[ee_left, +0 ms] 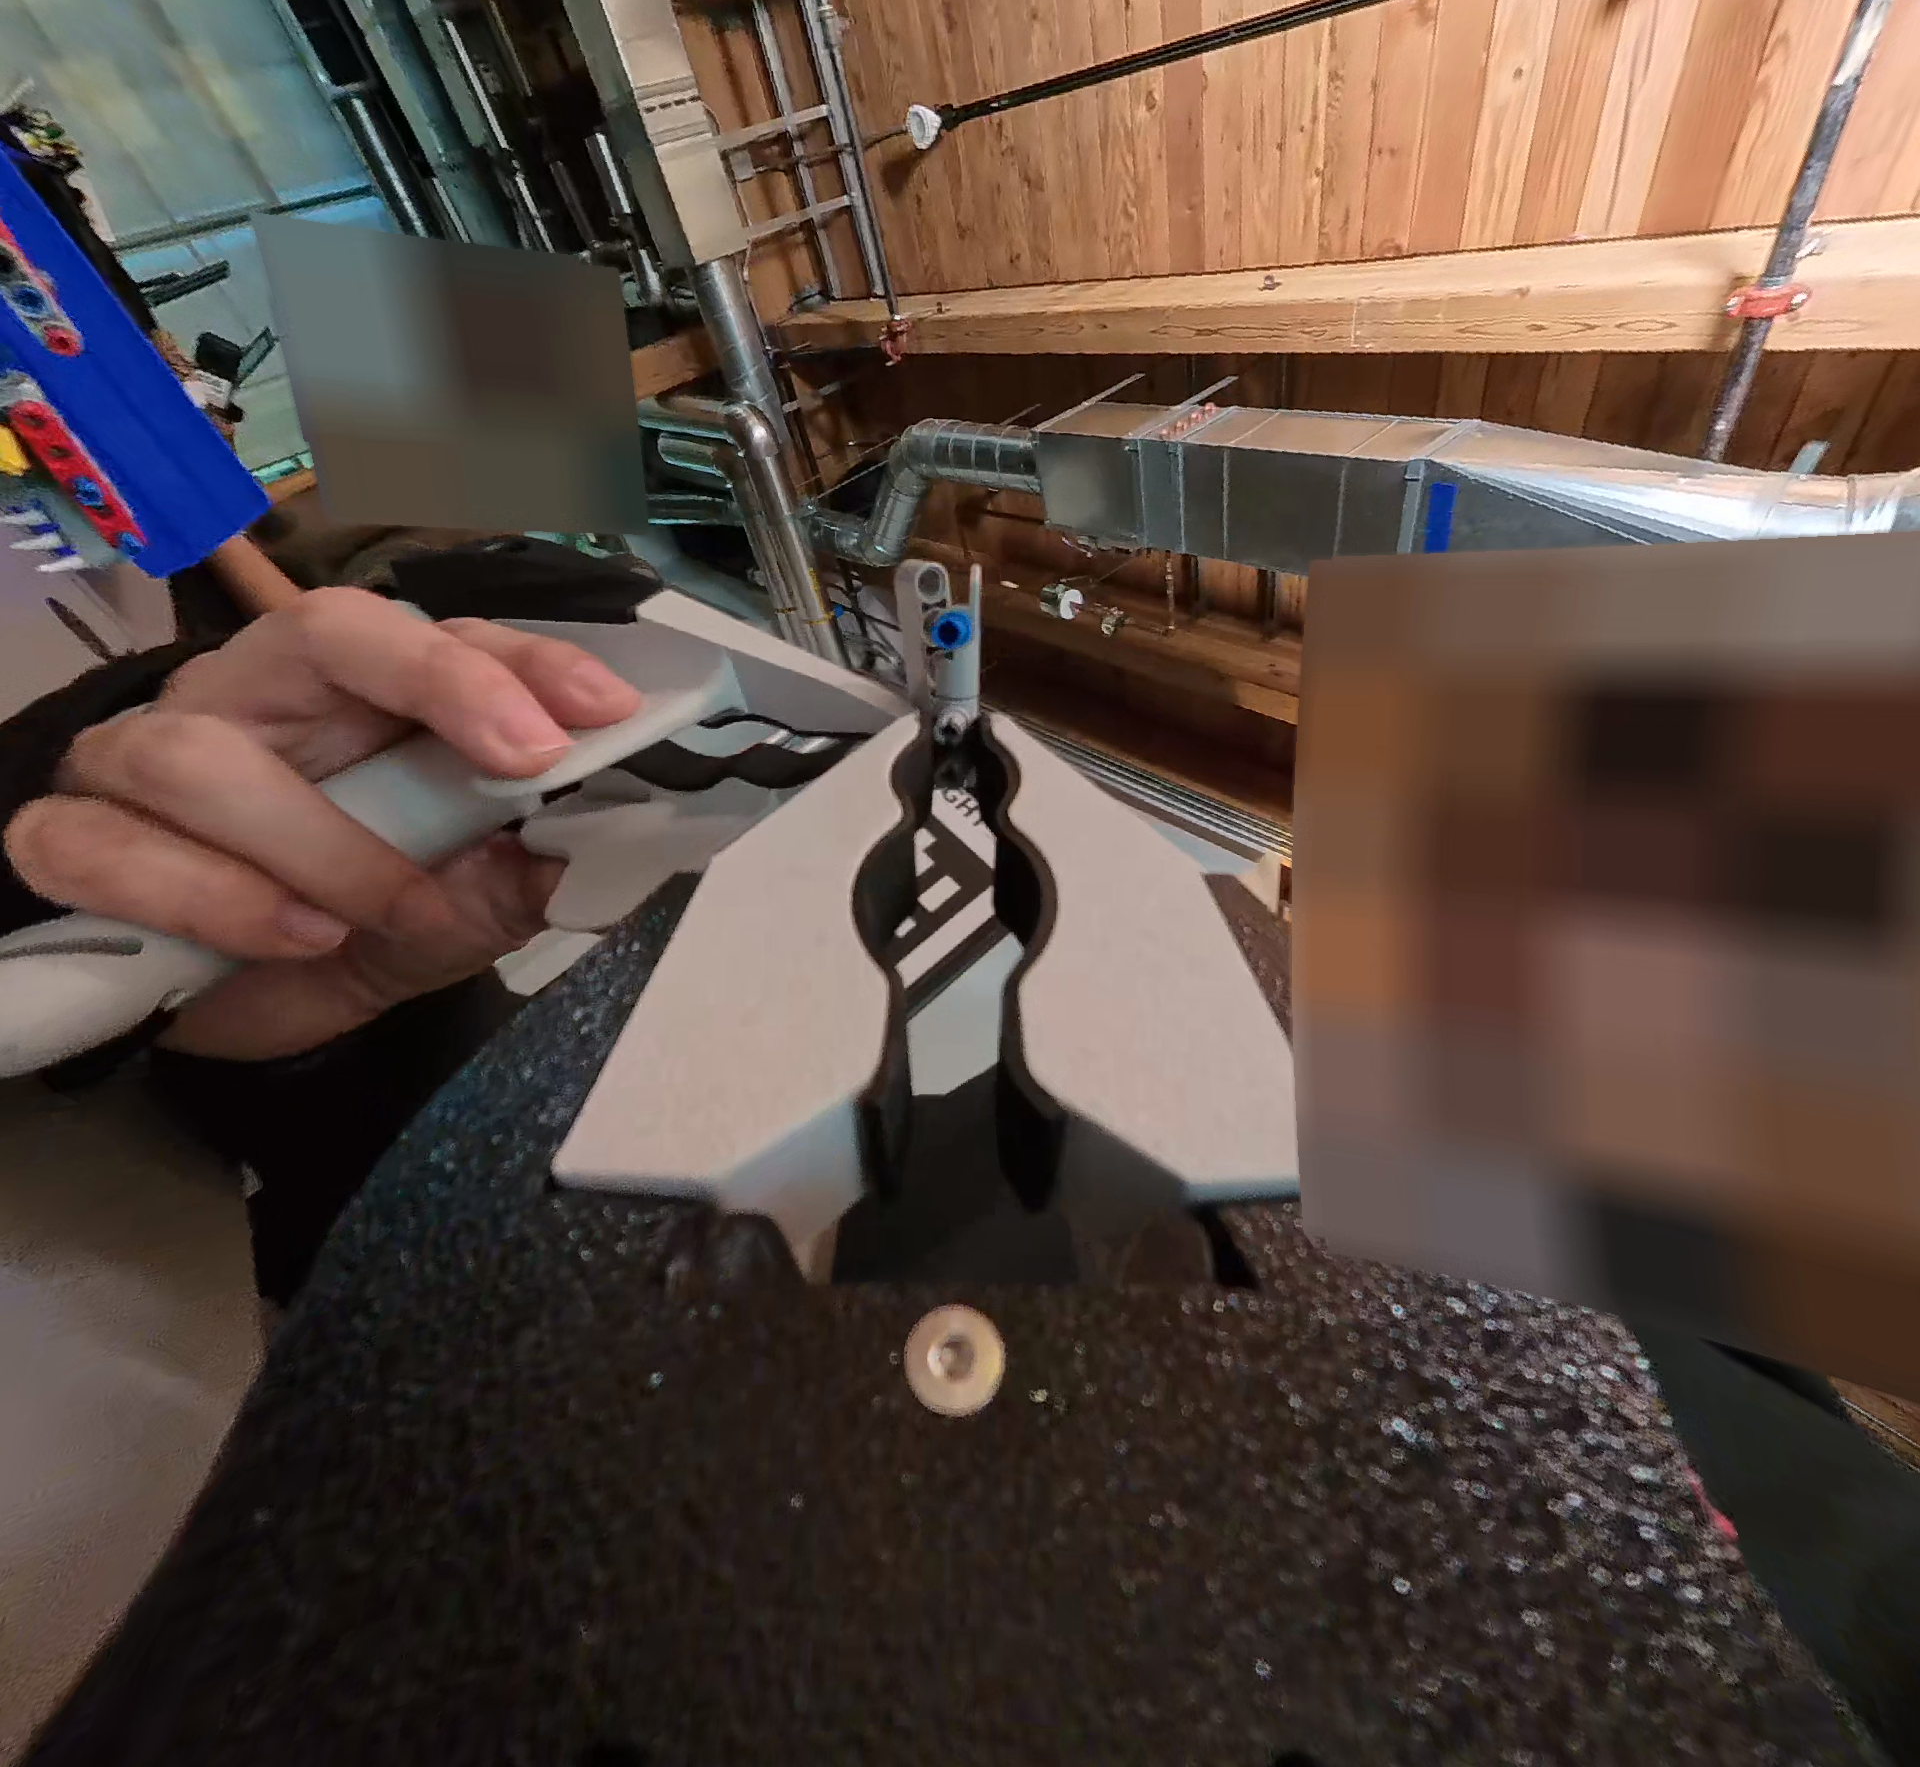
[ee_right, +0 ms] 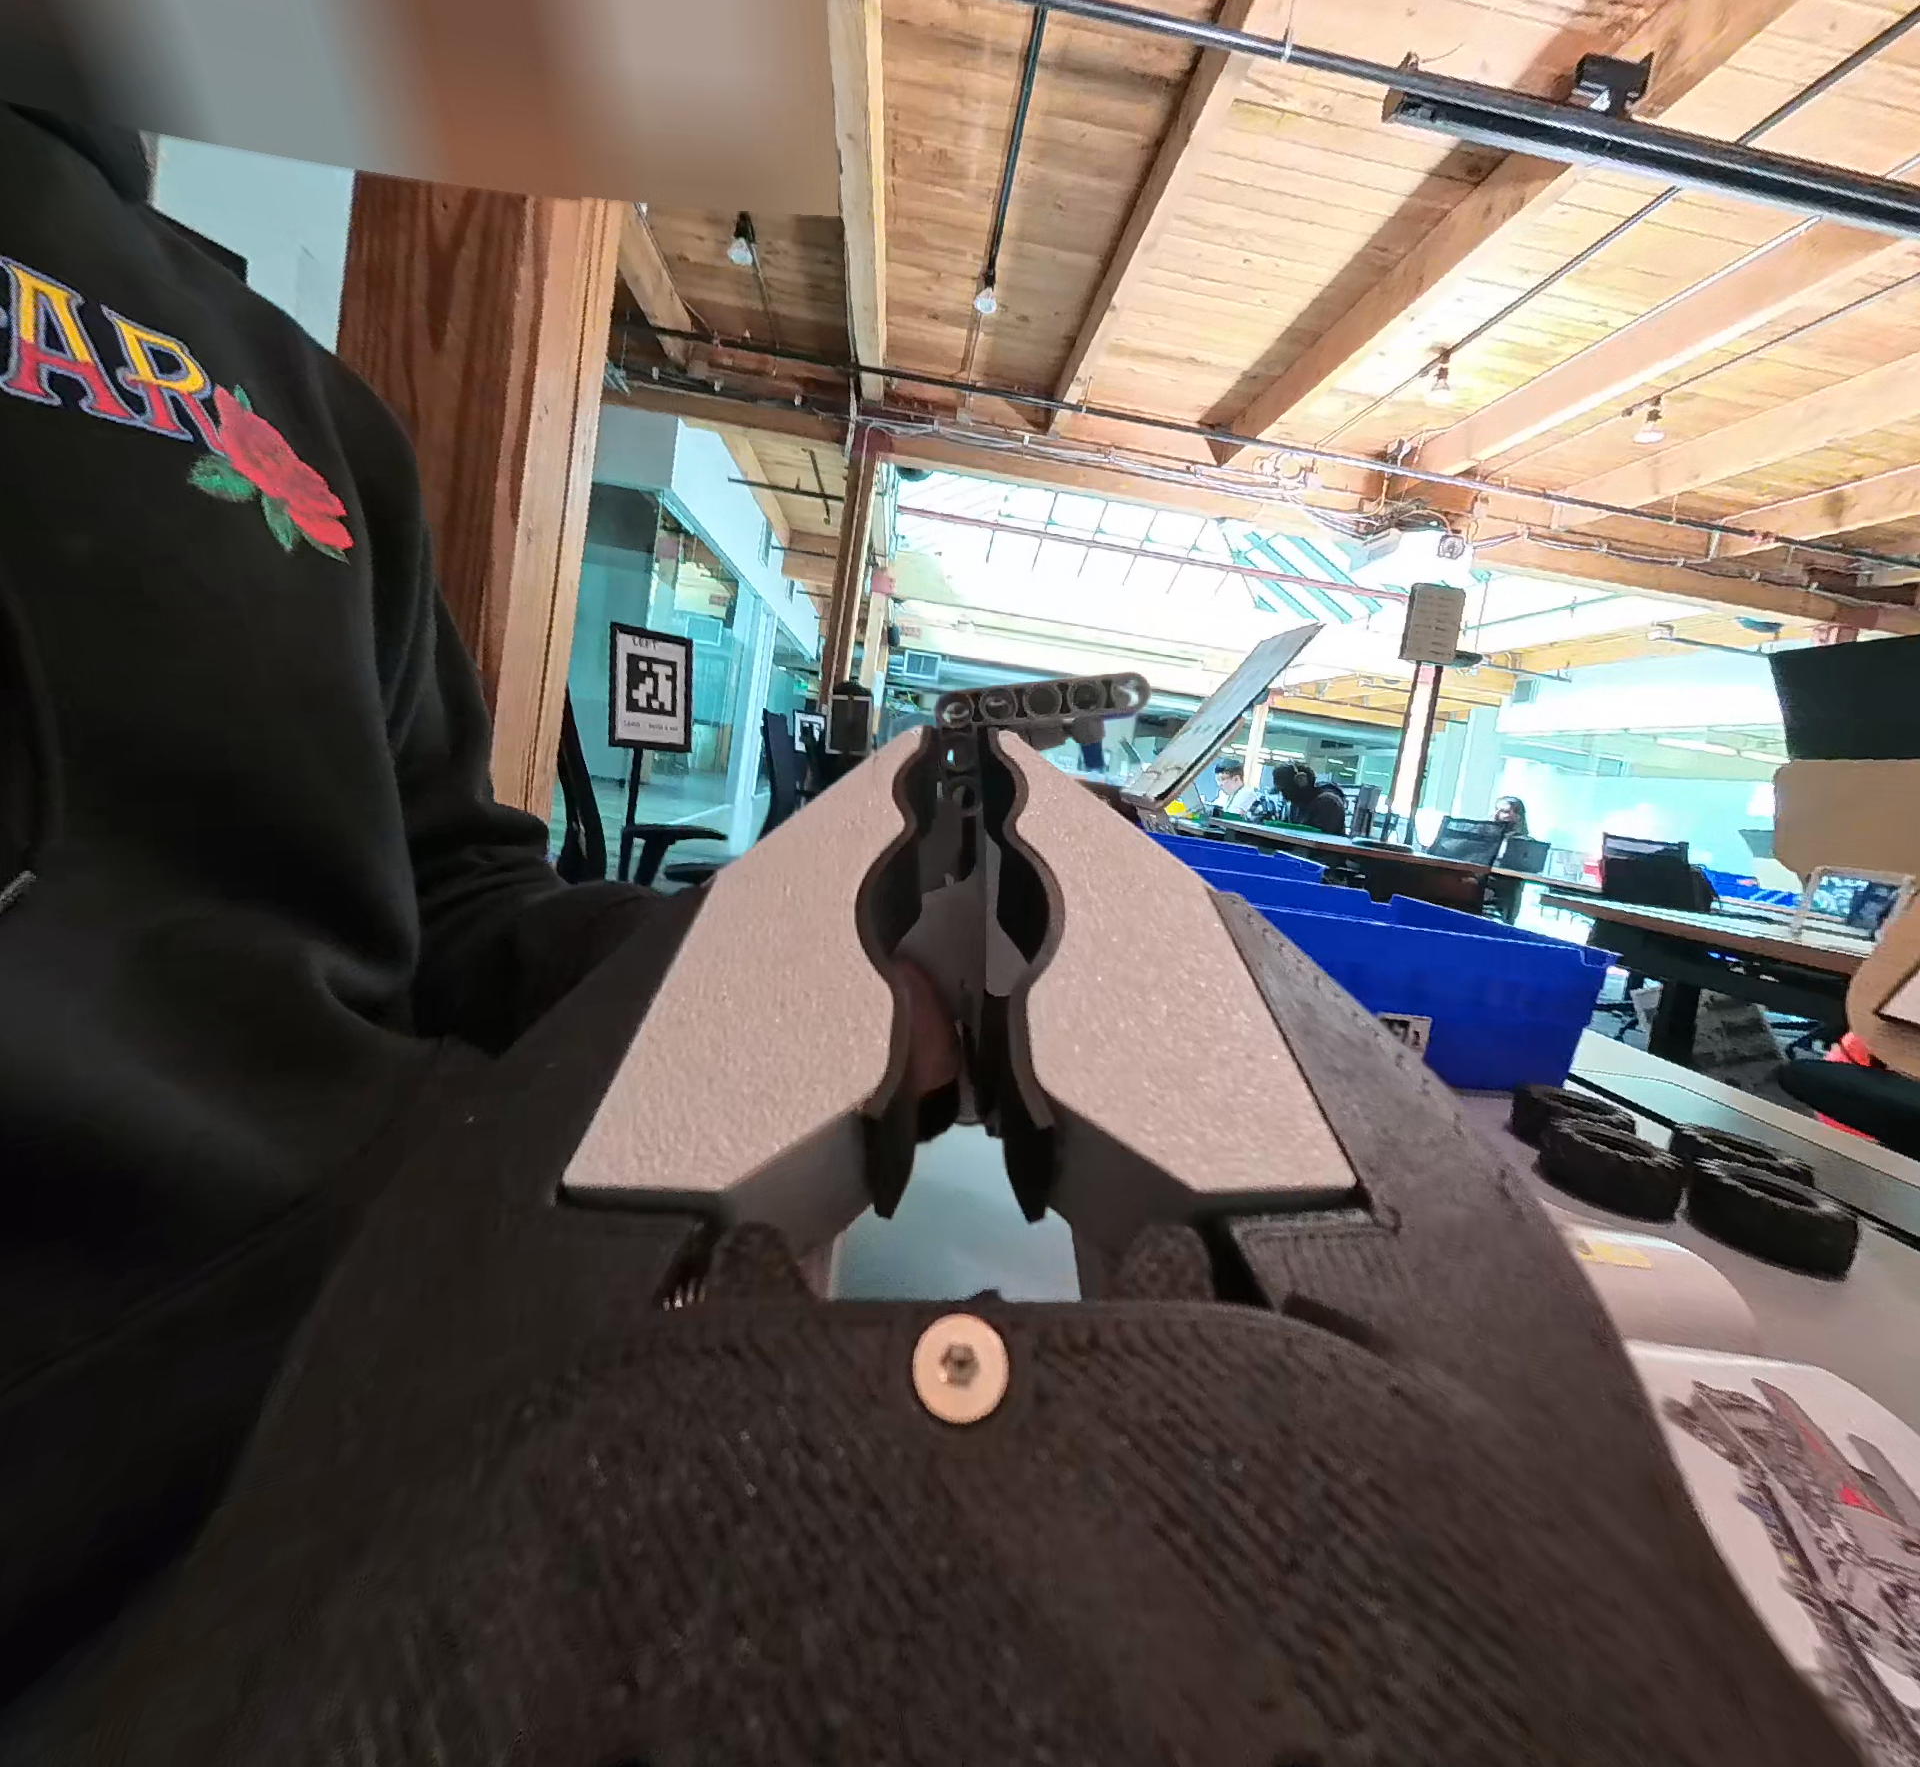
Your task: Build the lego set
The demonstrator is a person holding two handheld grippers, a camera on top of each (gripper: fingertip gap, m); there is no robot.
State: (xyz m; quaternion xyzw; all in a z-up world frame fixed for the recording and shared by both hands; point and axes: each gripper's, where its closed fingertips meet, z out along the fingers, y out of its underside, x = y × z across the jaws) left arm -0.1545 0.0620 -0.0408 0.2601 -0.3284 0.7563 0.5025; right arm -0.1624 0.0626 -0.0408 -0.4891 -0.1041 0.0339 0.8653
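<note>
Mid-build, far from done. Left hand-held gripper (ee_left: 954, 730) closed on light grey beam (ee_left: 940, 642) with blue pin (ee_left: 948, 628) seated in hole, held upright, in air. Right hand-held gripper (ee_right: 961, 749) closed on dark grey angled beam (ee_right: 1039, 701), long arm sticking out right, row of empty holes. Two parts not yet joined. Partly built model (ee_left: 62, 429), red and blue parts, at left edge of left wrist view. Black tyres (ee_right: 1683, 1172) loose on surface (ee_right: 1704, 1094), unmounted. Blue bin (ee_right: 1455, 969) beyond. Instruction booklet (ee_right: 1787, 1509) lying at right.
</note>
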